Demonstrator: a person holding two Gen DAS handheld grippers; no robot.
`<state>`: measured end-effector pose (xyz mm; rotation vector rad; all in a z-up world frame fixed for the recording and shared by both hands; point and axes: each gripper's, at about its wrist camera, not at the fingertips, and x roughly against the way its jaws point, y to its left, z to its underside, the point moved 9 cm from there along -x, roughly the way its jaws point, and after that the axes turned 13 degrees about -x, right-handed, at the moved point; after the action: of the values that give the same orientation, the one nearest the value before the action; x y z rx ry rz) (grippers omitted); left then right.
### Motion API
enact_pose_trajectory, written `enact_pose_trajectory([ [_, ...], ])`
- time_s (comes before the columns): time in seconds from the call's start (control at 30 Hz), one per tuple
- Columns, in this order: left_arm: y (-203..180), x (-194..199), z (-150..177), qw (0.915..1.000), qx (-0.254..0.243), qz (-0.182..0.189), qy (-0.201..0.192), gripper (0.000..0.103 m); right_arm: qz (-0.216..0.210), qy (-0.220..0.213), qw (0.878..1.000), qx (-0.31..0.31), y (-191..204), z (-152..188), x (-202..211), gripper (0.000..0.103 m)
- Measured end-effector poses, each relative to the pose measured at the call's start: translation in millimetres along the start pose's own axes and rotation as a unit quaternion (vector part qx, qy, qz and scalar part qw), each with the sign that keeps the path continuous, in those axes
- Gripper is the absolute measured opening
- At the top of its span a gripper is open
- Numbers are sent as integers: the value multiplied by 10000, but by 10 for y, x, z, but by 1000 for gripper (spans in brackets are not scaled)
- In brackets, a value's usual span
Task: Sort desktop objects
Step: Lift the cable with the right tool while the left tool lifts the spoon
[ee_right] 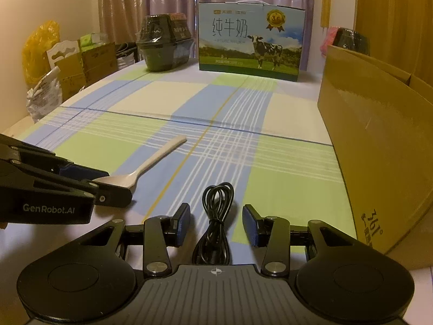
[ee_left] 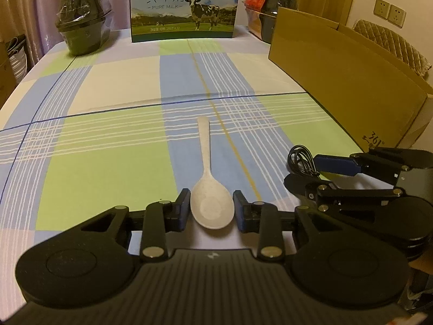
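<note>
The fingers [ee_left: 184, 205] of the left gripper [ee_left: 211, 208] stand apart on either side of the bowl of a pale spoon [ee_left: 208, 187], close to its edges, though the view does not settle whether the pads actually touch it. The spoon lies flat on the tabletop [ee_left: 108, 146], which is covered with a plaid cloth of green, blue and cream squares; its bowl faces up near the gripper and its handle runs straight away toward the far end. In the right wrist view the same spoon [ee_right: 151, 166] lies at a slant, its bowl partly hidden behind the left gripper [ee_right: 113, 187].

The right gripper [ee_right: 216, 223] also has its fingers [ee_right: 250, 223] spread, with a coiled black cable [ee_right: 215, 216] lying on the cloth between them and clear of both pads. One looped end of the cable points away from the gripper; the other end runs under the gripper body. From the left wrist view the cable [ee_left: 300, 159] sits just to the right of the spoon, beside the right gripper [ee_left: 324, 173].

A large open cardboard box [ee_left: 349, 86] stands along the right side of the tabletop, near the cable. At the far edge stands a milk carton case [ee_left: 185, 5] printed with a cow, with a dark wrapped container [ee_left: 84, 21] to its left and another dark container [ee_left: 273, 10] with red packaging to its right.
</note>
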<state>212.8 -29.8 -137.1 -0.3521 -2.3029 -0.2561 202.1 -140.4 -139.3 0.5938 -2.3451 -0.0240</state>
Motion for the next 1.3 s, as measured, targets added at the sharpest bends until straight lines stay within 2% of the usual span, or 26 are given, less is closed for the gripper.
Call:
enact_pose_trajectory([
  [0.6, -11, 39, -30, 10000, 21, 14, -64, 28, -43, -66, 10000, -53, 8, -63, -77, 37],
  [0.63, -12, 43, -30, 10000, 20, 20, -70, 28, -24, -75, 10000, -52, 10, -68, -78, 23],
  [0.67, -16, 45, -34, 10000, 16, 24, -79, 28, -9, -78, 10000, -43, 11, -75, -81, 19],
  [1.17, -54, 153, -150, 9995, -27, 5, -312, 28, -18, -502, 9983, -286, -4, -224, 203, 17],
  [1.2, -63, 169, -163, 9994, -33, -1, -340, 28, -18, -542, 9981, -297, -4, -243, 231, 12],
  [1.23, -72, 185, -171, 9993, -36, -2, -361, 28, -24, -563, 9980, -303, -3, -258, 255, 1],
  [1.3, -97, 216, -194, 9992, -53, 10, -406, 28, -47, -618, 9975, -338, -2, -288, 307, 1],
])
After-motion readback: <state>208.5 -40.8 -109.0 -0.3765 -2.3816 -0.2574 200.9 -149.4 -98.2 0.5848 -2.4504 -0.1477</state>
